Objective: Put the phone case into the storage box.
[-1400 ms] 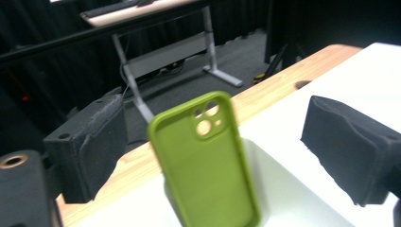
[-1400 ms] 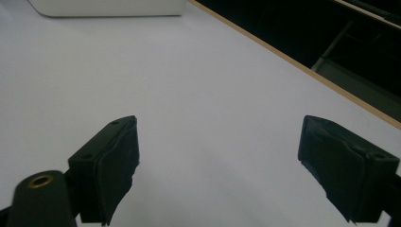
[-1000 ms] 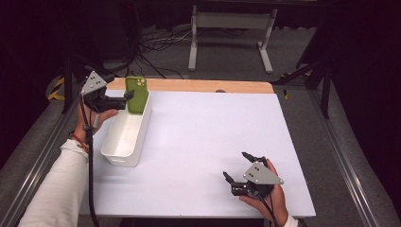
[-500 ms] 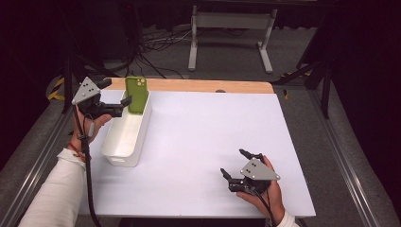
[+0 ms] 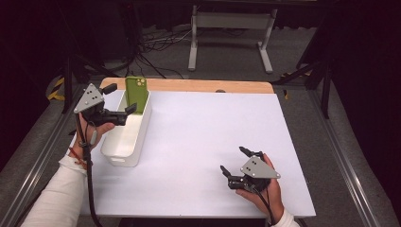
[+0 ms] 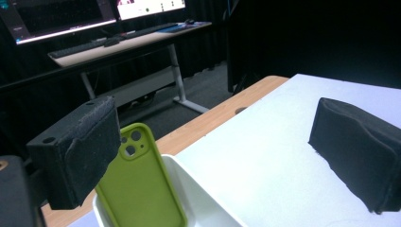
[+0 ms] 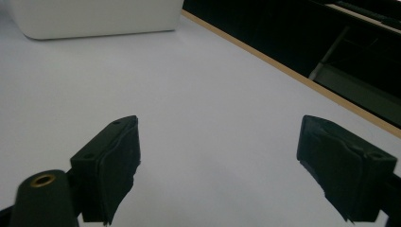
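Most of the high view is taken by a white counter (image 5: 203, 142), with a strip of bare wood along its far edge and dark floor, cables and a grey desk frame (image 5: 230, 35) beyond, at the top of the frame. From the left gripper view, a desk with lit monitors (image 6: 90, 14) stands in the upper left of the room.

At the left side of the counter sits a long white bin (image 5: 125, 135), its long axis running from the near side toward the wooden strip. A green phone (image 5: 136, 93) stands upright inside the bin's far end, long axis vertical, its camera lenses at the top (the back of it faces the person's side).

Centre and right of the counter lie bare, out to the right and near edges.

The left hand-held gripper (image 5: 124, 109) hangs over the bin's left rim, jaws spread wide and pointing toward the phone, gripping nothing. The right hand-held gripper (image 5: 233, 161), lower right of the frame, rests low over the counter, jaws likewise parted and free.
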